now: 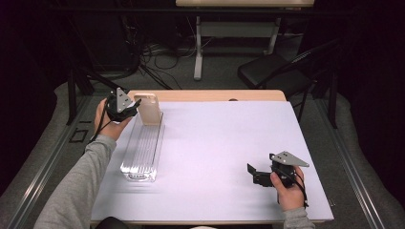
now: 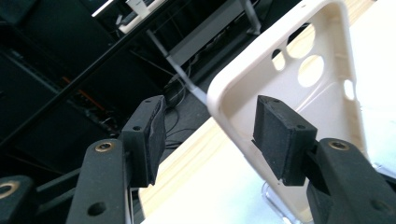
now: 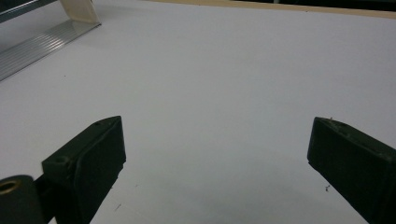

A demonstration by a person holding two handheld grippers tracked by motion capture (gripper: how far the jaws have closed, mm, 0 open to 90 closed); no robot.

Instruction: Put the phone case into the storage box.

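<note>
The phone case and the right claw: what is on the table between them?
Nothing: in the high view only bare white table lies between the phone case and the right claw.

Grey sleeves [image 1: 81, 186]; black fingers [image 2: 144, 135], brass screws, grey three-cornered plates.

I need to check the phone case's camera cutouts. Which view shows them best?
The left gripper view: the cream phone case is close, its inner side and cutouts plain. The high view shows it small, upright in the clear rack. The right gripper view catches just its bottom corner.

Dark room: grey carpet [image 1: 181, 78], a black folding chair [image 1: 272, 71] at one o'clock, tangled cables [image 1: 157, 55] at eleven.
</note>
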